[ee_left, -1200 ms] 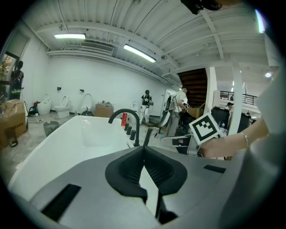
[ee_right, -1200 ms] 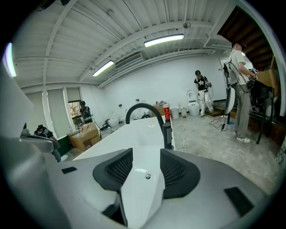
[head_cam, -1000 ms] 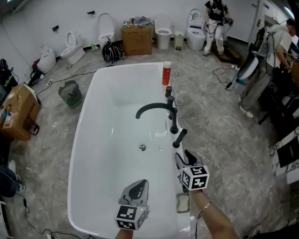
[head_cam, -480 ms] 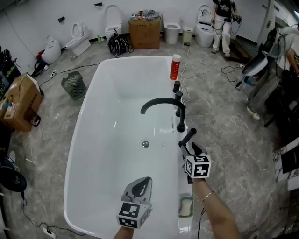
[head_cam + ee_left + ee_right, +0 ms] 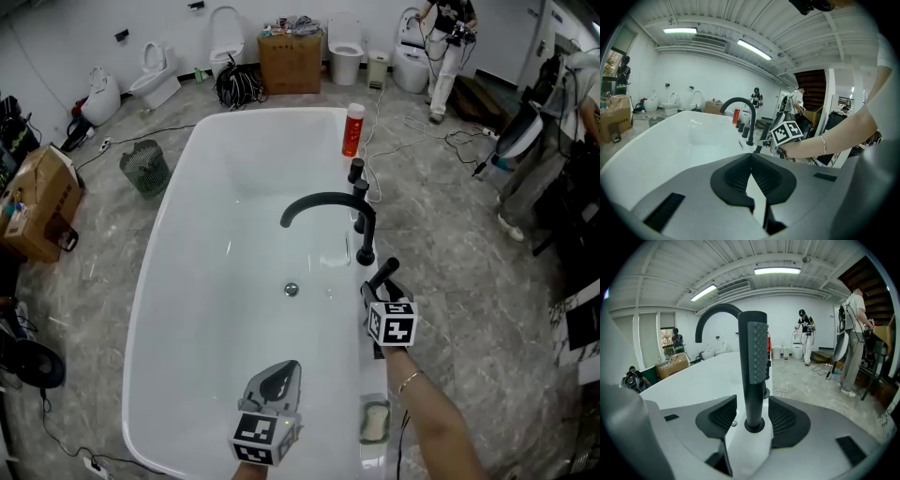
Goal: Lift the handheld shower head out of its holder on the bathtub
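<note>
Black handheld shower head (image 5: 382, 273): seated in its holder (image 5: 754, 424) on the right rim of the bathtub (image 5: 216, 309), on the person's side of the faucet column.
Head's face: the studded spray panel (image 5: 758, 352) shows in the right gripper view, up at the top of the stem.
Right gripper (image 5: 379, 289): on the tub's right rim, at the shower head, with its marker cube on top.
Right jaws: spread, one ribbed pad on each side of the stem just above the holder; a narrow gap shows on both sides, so neither pad touches it.
Left gripper (image 5: 275, 379): low over the near end of the tub's basin, well apart from the shower head.
Left jaws: pressed together at the tips, with nothing between them.
Faucet spout (image 5: 323, 202): black arch reaching from the right rim out over the basin, beyond the shower head.
Red bottle (image 5: 352, 131): upright on the far part of the same rim.
Drain (image 5: 292, 290): in the tub floor, left of the shower head.
</note>
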The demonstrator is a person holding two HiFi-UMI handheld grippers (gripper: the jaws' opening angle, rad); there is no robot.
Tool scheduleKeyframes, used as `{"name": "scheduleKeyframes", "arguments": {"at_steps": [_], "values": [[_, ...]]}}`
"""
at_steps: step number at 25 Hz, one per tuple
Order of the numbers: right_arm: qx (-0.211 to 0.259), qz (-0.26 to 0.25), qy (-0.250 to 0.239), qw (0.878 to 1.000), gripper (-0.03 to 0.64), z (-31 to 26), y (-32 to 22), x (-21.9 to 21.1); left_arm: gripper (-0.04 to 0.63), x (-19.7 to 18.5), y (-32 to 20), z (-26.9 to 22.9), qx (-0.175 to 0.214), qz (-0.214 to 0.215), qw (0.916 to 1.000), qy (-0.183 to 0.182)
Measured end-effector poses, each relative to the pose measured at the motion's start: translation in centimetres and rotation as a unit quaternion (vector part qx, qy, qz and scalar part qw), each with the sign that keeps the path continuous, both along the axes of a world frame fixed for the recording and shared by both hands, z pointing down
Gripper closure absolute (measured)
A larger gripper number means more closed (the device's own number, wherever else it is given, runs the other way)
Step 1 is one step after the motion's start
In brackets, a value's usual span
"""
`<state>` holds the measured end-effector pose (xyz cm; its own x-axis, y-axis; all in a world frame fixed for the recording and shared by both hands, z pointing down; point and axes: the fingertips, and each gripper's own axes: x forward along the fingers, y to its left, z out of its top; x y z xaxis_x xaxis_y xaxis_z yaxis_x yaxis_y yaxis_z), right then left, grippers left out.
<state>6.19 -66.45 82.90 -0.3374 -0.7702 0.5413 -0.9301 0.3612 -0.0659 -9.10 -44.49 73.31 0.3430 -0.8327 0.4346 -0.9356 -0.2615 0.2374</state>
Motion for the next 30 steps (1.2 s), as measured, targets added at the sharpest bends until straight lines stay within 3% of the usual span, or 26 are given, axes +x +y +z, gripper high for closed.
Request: {"name": "scheduleKeyframes", "arguments": {"at_steps": [10, 18, 30], "values": [[0.003, -0.004, 0.033, 0.999, 0.474, 1.1, -1.8, -1.0, 0.575, -1.8, 0.2, 1.3, -0.001, -0.015, 0.9999, -0.002], [-0.004, -0.017, 0.046, 0.999, 0.480, 0.4, -0.8, -1.4, 0.575, -2.2, 1.2, 0.2, -0.008, -0.020, 0.9998, 0.005], [0.034, -0.024, 0.033, 0.999, 0.480, -7.5, 2.0, -1.2, 0.575, -1.7, 2.9, -5.4, 0.017, -0.014, 0.9997, 0.006]]}}
